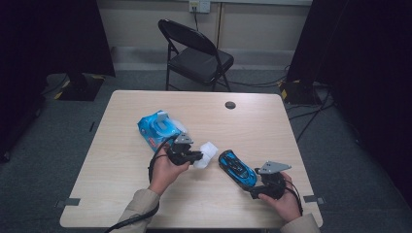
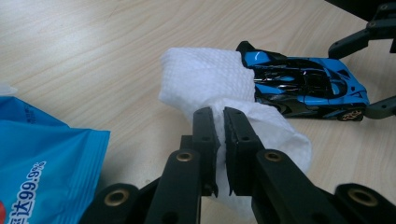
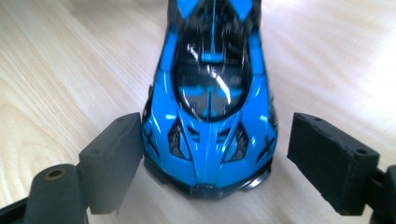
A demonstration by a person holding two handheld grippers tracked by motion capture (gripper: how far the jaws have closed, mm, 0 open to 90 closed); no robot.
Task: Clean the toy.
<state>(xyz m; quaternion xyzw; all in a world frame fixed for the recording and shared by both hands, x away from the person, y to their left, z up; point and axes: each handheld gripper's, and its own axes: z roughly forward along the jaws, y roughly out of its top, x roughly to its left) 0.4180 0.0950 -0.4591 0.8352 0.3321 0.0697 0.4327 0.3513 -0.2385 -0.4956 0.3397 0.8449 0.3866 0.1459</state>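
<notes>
A blue toy car (image 1: 237,168) is sitting on the pale wooden table (image 1: 121,184) between the wide, non-touching jaws of the right gripper (image 3: 212,154). The left gripper (image 2: 221,123) is pinching a white wet wipe (image 2: 205,77) against the car's far end, so wiping seems barely begun. Behind them, a blue wipe packet (image 1: 155,127) is lying on the table and a black folding chair (image 1: 197,56) is standing on grey floor.

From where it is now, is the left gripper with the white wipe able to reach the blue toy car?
Probably yes. The left gripper is shut on the white wet wipe, which already lies beside the tail of the blue toy car. Bare wooden table lies between them. The right gripper stands open around the car's nose.
</notes>
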